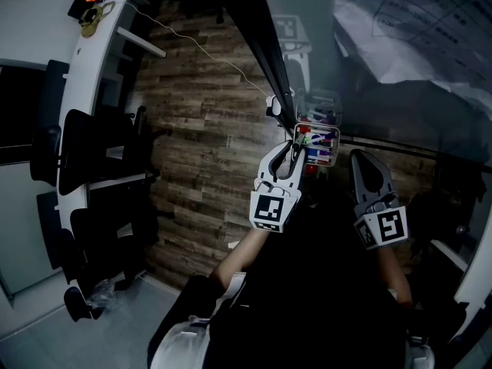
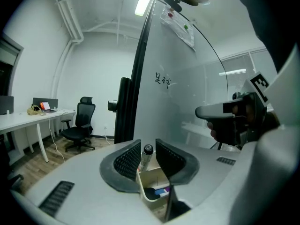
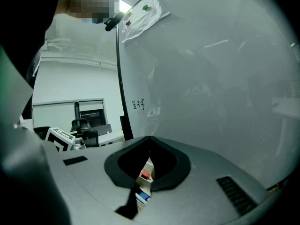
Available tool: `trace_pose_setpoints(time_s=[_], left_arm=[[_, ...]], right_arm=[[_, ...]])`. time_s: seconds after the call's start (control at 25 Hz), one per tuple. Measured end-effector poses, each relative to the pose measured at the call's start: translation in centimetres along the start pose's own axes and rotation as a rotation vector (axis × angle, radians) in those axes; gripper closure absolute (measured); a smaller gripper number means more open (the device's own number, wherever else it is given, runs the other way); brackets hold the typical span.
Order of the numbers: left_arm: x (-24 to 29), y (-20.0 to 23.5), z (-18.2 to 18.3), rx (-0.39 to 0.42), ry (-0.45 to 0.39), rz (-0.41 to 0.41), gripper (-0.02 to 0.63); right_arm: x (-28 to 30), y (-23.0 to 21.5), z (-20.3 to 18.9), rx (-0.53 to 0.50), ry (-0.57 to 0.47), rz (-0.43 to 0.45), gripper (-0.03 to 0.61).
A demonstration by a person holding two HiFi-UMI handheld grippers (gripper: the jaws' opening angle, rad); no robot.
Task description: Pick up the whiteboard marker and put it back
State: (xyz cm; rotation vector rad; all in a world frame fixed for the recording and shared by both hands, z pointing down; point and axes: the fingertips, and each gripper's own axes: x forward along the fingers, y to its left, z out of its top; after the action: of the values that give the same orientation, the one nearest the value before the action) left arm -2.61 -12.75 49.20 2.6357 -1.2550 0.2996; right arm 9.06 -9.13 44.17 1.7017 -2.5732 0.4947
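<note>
Left gripper view is where the step in hand can best be read: the whiteboard marker (image 2: 146, 156) is seen standing cap-up in the cream holder (image 2: 157, 178) beside the whiteboard (image 2: 187, 93). It stands between the jaws of the left claw (image 2: 148, 143), which are spread, and no firm pinch on the barrel can be made out. The putting-back is judged to be all but done, with only the withdrawal left. That withdrawal is best made straight back along the claw's own line with the jaws held wide. In that way the ribbed pads are not dragged across the cap, the marker is not tipped out, and the holder is not knocked. An office chair (image 2: 82, 123) and a bench (image 2: 28, 118) are also taken in by this view and by neither of the others clearly. From the head view, the marker itself cannot be picked out, but further coloured pens in the holder are shown, and the right claw (image 1: 360, 160) is placed just beside the left one. Only in the right gripper view are that claw's jaws shown pressed together on nothing, with red and blue items glimpsed beneath them.
</note>
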Motion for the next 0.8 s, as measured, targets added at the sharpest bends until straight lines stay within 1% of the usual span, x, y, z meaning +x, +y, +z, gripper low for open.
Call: trace_pose_setpoints(time_s=[0.12, 0.24, 0.36, 0.64, 0.72, 0.8], left_arm=[[-0.4, 0.0, 0.3, 0.003, -0.010, 0.004, 0.511], [-0.8, 0.0, 0.4, -0.001, -0.021, 0.008, 0.538], [-1.2, 0.0, 0.3, -0.003, -0.022, 0.011, 0.551], [-1.7, -0.1, 0.4, -0.007, -0.029, 0.011, 0.558], [-1.9, -0.1, 0.4, -0.005, -0.032, 0.016, 0.577], [-2.1, -0.2, 0.4, -0.005, -0.036, 0.018, 0.577]], right_arm=[[-0.1, 0.3, 0.3, 0.001, -0.016, 0.006, 0.563], [-0.2, 0.6, 0.4, -0.002, -0.027, 0.009, 0.563], [-0.5, 0.9, 0.4, -0.005, -0.032, 0.009, 0.563], [-1.2, 1.4, 0.7, 0.000, -0.050, 0.005, 0.563], [-1.4, 1.6, 0.8, -0.006, -0.057, 0.008, 0.563], [-1.7, 1.7, 1.1, -0.003, -0.072, 0.007, 0.563]])
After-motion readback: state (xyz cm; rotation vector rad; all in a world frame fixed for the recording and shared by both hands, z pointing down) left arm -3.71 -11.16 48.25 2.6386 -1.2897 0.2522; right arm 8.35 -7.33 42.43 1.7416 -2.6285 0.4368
